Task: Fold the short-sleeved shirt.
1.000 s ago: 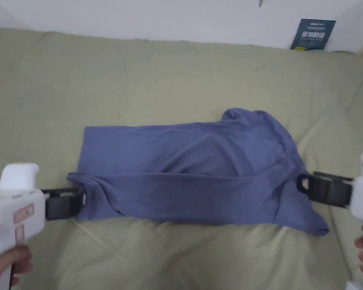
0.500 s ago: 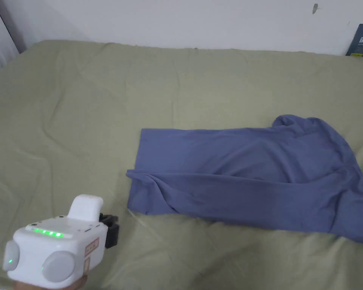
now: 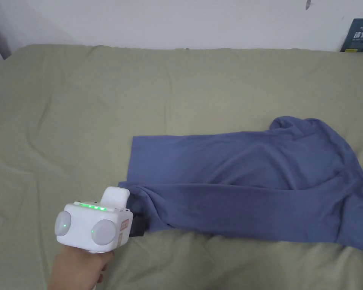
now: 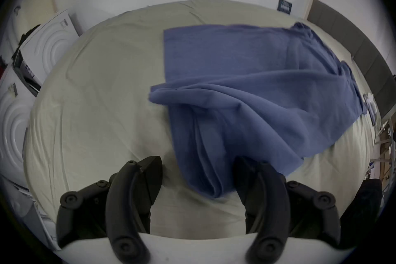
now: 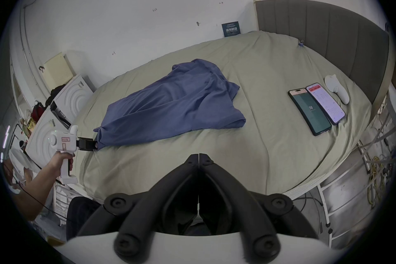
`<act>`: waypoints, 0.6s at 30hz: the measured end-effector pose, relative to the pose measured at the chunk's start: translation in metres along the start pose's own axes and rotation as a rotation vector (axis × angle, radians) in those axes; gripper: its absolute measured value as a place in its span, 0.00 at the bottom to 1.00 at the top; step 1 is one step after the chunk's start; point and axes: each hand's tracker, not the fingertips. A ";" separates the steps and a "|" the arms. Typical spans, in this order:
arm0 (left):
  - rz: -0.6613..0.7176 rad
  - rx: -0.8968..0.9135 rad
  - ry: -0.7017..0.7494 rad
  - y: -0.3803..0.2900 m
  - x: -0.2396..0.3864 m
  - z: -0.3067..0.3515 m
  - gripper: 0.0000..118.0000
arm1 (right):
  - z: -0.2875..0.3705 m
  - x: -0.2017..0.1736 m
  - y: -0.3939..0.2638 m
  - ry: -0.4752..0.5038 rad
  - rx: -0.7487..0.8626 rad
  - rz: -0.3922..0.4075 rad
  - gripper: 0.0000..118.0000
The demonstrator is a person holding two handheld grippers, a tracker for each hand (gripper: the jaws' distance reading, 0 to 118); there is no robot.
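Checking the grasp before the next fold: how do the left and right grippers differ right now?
The left gripper has its jaws spread, with the blue shirt's corner between them; the right gripper is shut on nothing. The left sits at the shirt's edge; the right is apart from it, over bare bed sheet. Both have black jaws.

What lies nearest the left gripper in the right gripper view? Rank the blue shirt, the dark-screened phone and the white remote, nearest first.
From the left gripper:
1. Blue shirt, its corner right at the jaws, mid-bed.
2. Dark-screened phone, across the bed towards the headboard.
3. White remote, beyond the phone, closest to the headboard.
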 end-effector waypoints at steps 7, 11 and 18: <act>0.139 0.081 -0.080 -0.003 -0.021 0.028 0.01 | -0.013 0.000 0.003 0.017 -0.007 -0.007 0.00; 0.138 0.116 -0.104 -0.004 -0.017 0.051 0.01 | -0.031 0.001 0.017 -0.004 -0.022 0.047 0.00; 0.092 0.126 -0.079 -0.002 -0.002 0.061 0.01 | -0.098 0.025 0.053 -0.015 -0.097 0.164 0.98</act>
